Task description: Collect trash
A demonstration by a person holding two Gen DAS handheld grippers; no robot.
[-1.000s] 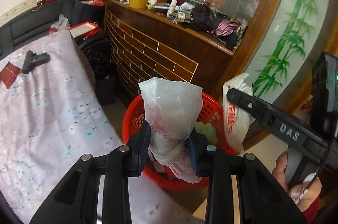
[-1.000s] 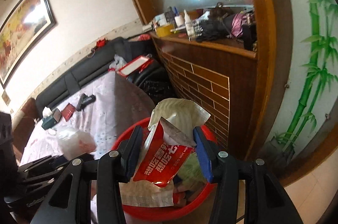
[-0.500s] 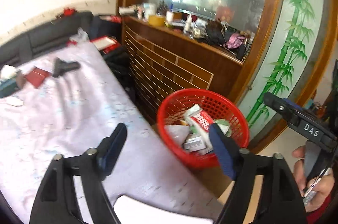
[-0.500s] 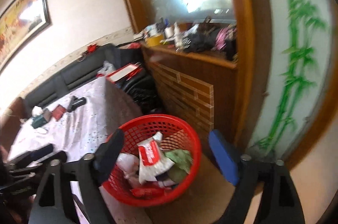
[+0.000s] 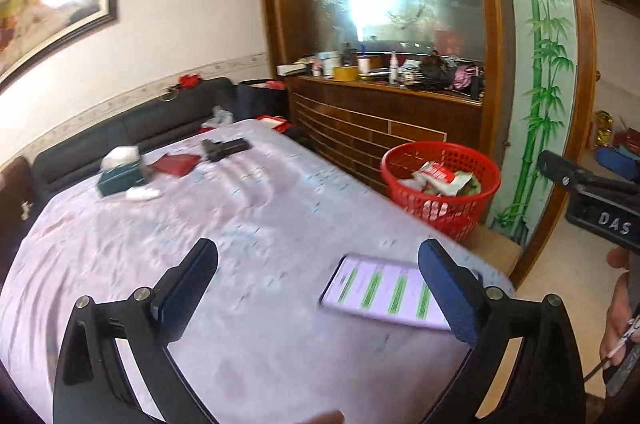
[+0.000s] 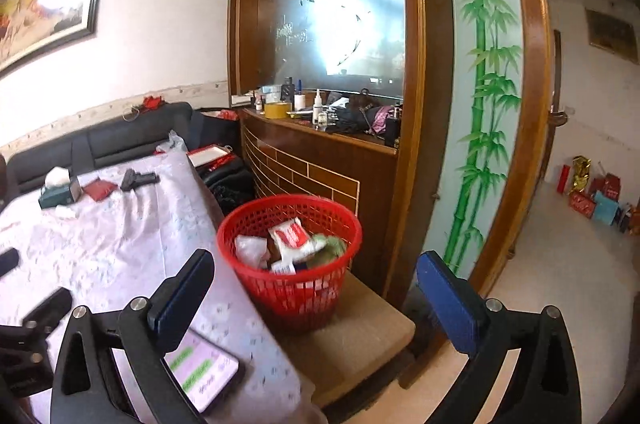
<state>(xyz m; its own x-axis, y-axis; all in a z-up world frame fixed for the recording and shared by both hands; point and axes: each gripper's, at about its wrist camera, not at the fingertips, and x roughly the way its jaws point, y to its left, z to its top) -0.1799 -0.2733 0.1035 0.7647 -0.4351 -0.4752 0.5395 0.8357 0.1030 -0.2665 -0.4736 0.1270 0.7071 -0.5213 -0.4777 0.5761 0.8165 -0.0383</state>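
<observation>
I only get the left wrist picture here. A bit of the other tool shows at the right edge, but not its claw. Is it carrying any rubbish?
Observer: No. The right claw is open and holds nothing. It points toward the red basket.
Operator: What is that basket standing on? I only see a tan sliver under it.
Observer: A tan cushioned stool right beside the table, with bare cushion showing in front of the basket.
</observation>
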